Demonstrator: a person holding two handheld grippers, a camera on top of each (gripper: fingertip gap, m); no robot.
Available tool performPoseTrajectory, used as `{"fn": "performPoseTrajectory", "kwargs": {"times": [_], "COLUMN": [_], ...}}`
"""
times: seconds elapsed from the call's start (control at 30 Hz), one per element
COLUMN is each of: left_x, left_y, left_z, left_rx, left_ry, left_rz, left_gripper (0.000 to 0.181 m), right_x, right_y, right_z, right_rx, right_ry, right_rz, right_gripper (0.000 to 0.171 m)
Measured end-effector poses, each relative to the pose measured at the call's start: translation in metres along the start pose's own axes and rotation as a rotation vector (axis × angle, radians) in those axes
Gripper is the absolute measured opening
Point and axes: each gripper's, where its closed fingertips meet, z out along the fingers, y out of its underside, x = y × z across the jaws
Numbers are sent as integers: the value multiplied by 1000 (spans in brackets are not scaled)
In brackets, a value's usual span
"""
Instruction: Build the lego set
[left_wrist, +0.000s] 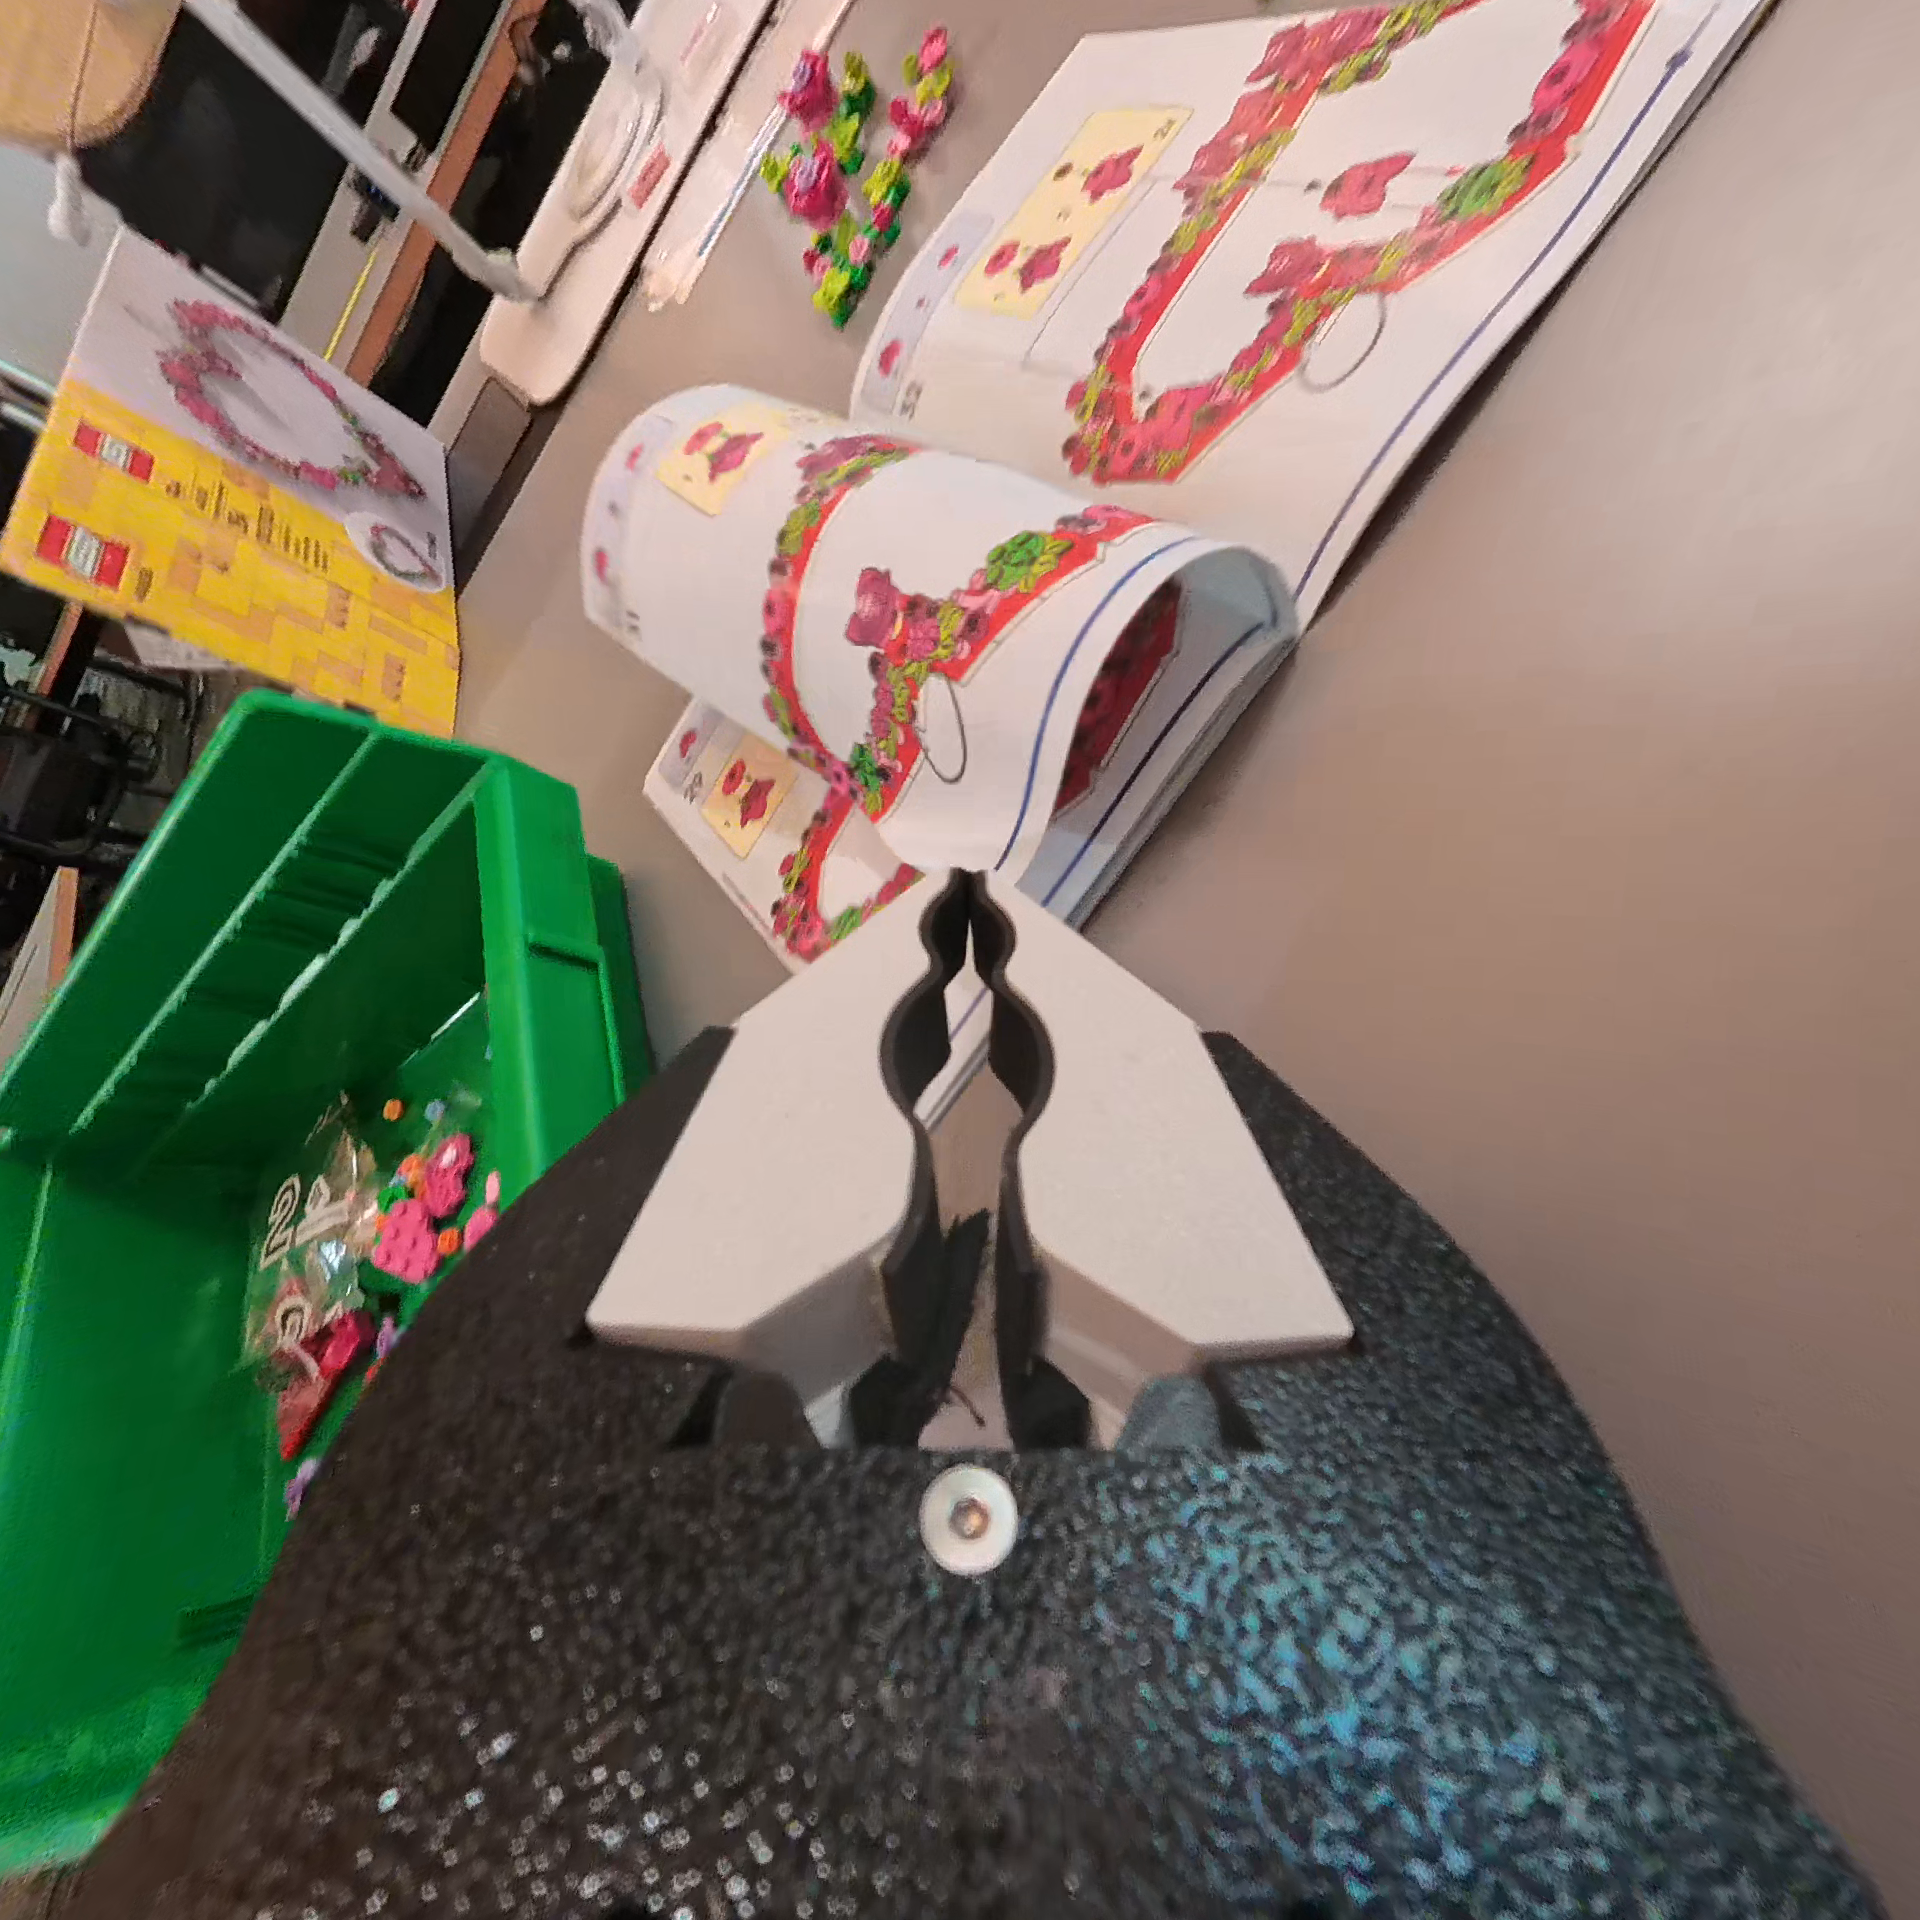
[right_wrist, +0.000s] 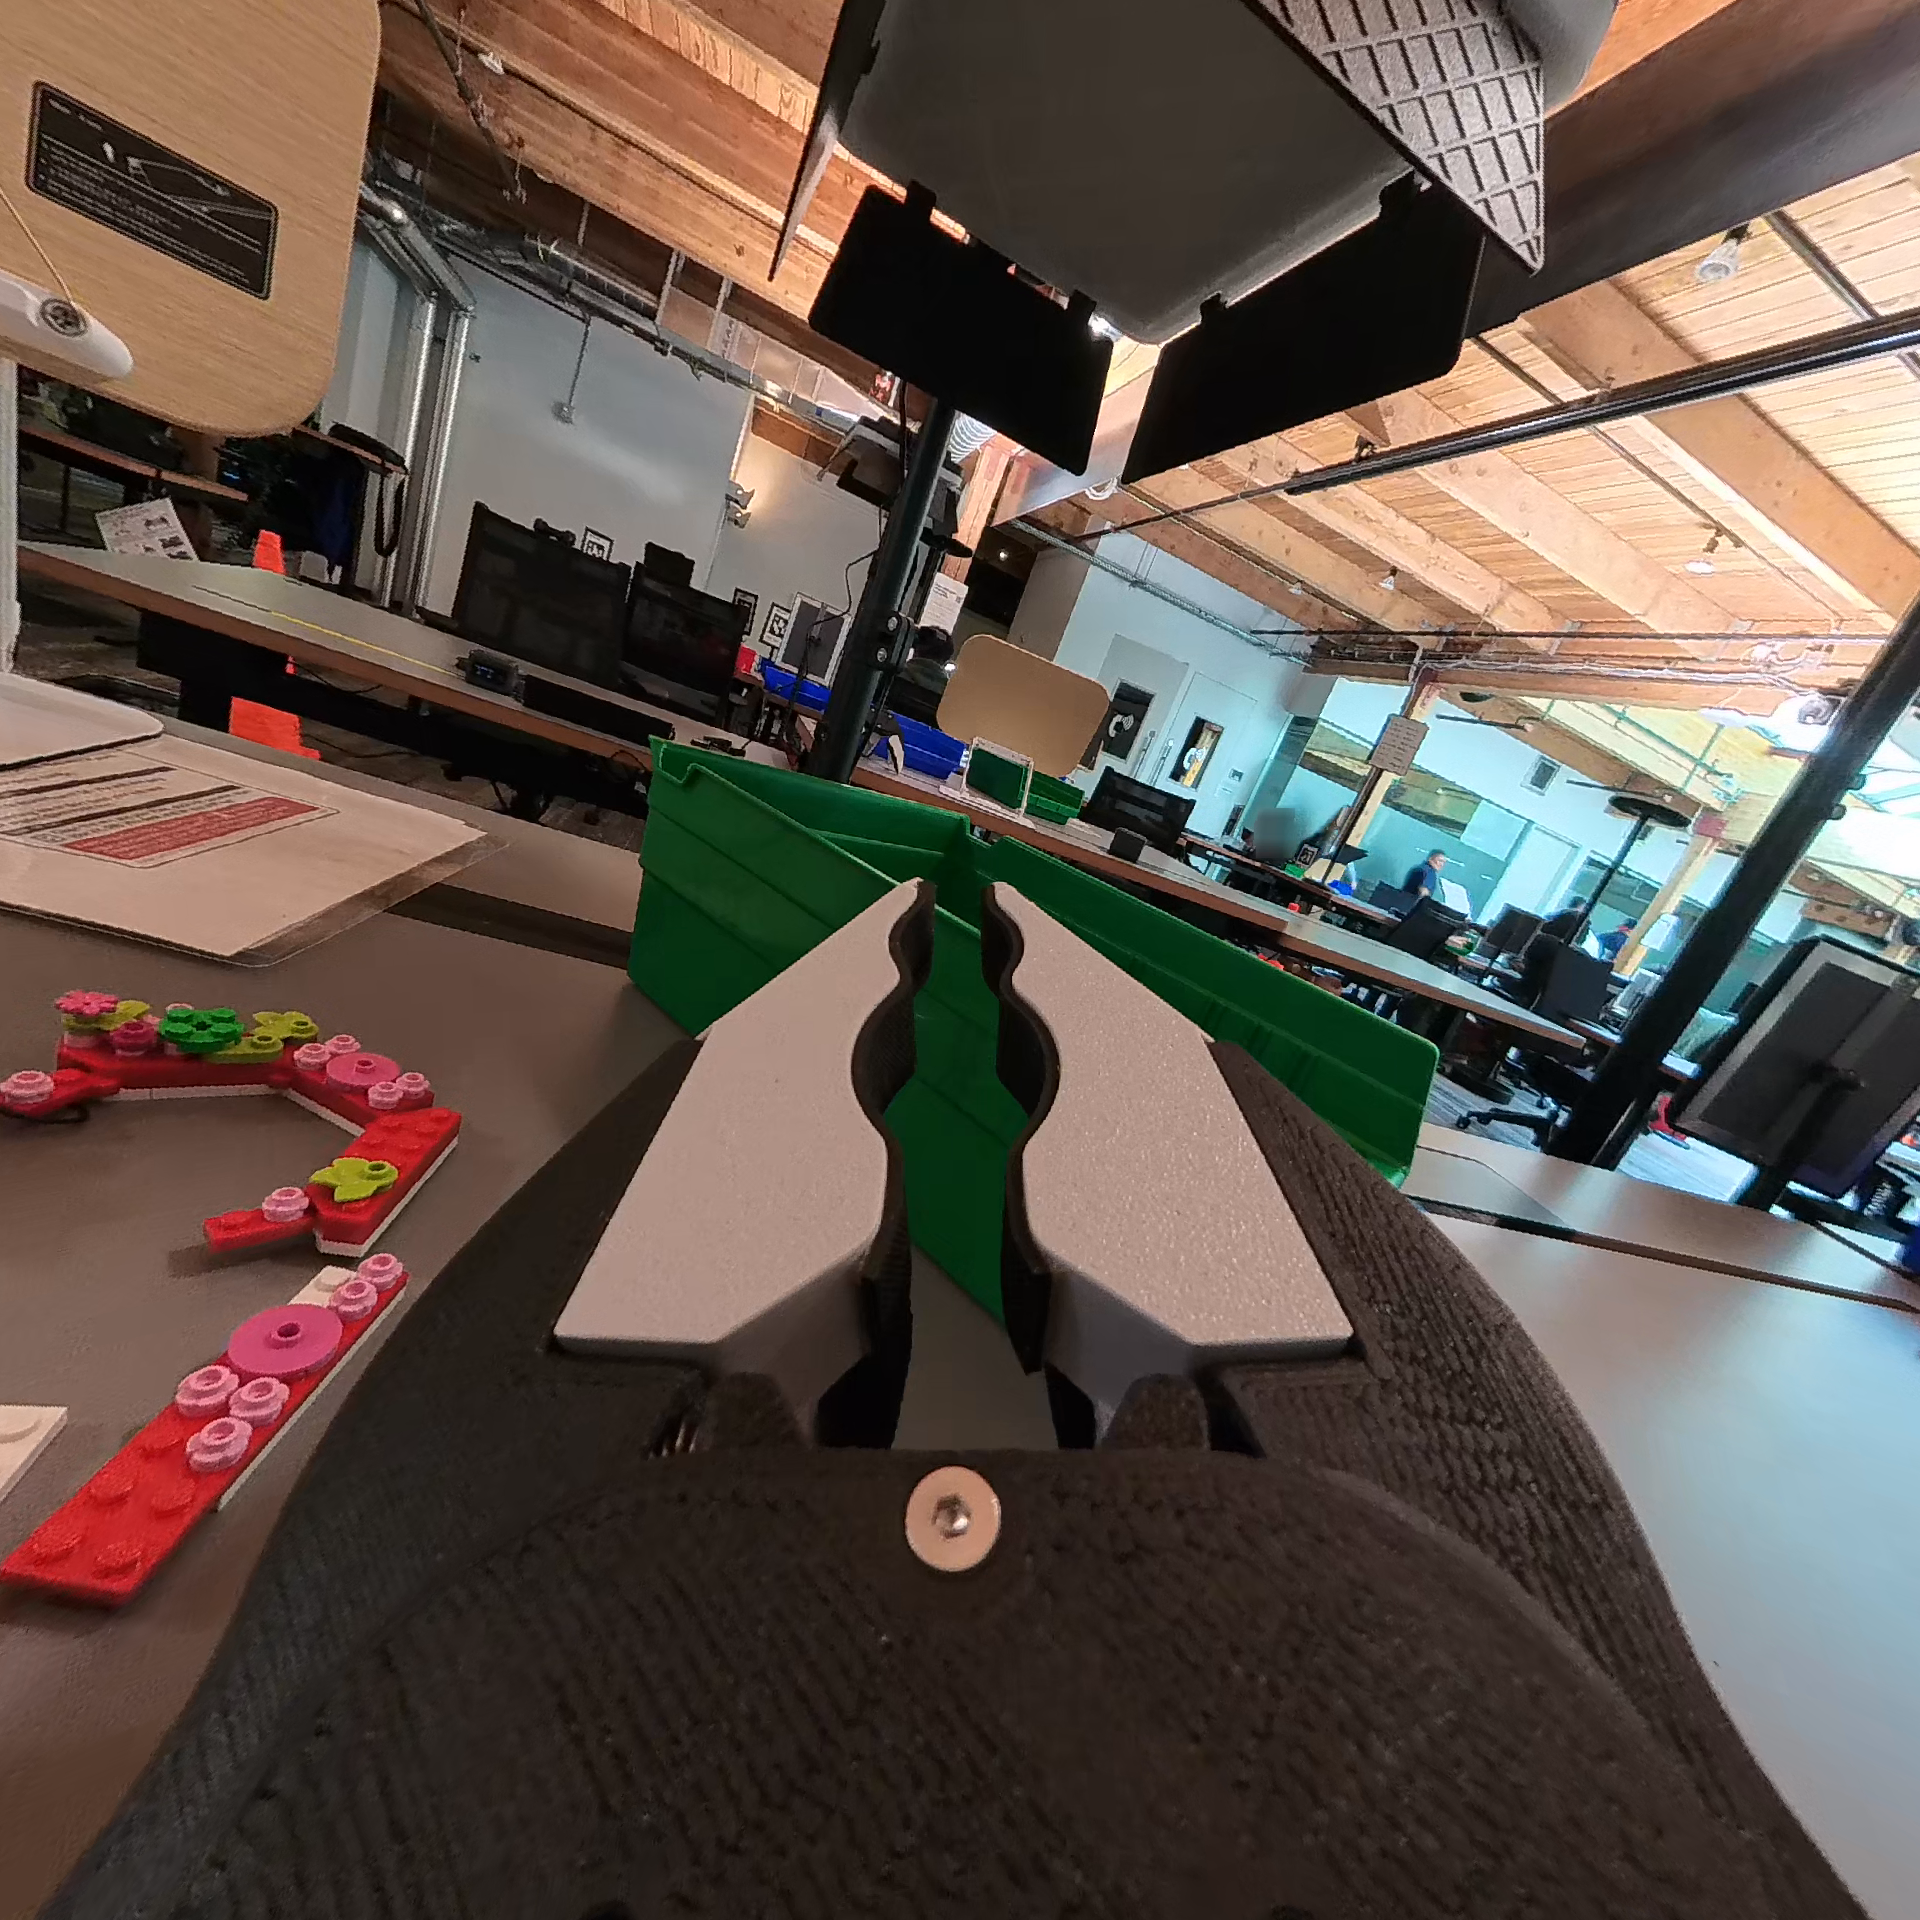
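My left gripper (left_wrist: 968, 883) is shut on the edge of a curled page (left_wrist: 935, 644) of the open instruction booklet (left_wrist: 1351, 312) and holds it lifted off the table. Built flower pieces (left_wrist: 852, 166) lie beyond the booklet. My right gripper (right_wrist: 954, 904) is a little open and empty, low over the table, pointing at the green bin (right_wrist: 748, 904). To its left lie a red curved assembly with pink and green flowers (right_wrist: 260, 1081) and a separate red strip with pink studs (right_wrist: 208, 1423).
The green bin (left_wrist: 312, 935) left of the booklet holds bags of loose pieces (left_wrist: 384, 1247). The yellow set box (left_wrist: 239, 499) stands behind it. A laminated paper sheet (right_wrist: 208, 831) lies at the back left. A lamp head (right_wrist: 1143, 156) hangs overhead. There is about 55 centimeters between the tips of the two grippers.
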Motion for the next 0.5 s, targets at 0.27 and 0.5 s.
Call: {"fn": "performPoseTrajectory", "kwargs": {"times": [0.27,0.5], "left_x": [21,32], "left_y": [-46,-104], "left_z": [14,20], "left_rx": [110,297], "left_ry": [71,51], "left_rz": [54,45], "left_gripper": [0,0], "right_x": [0,0], "right_y": [0,0], "right_z": [0,1], "right_rx": [2,4], "right_ry": [-1,-3], "right_rz": [5,12], "right_gripper": [7,7]}}
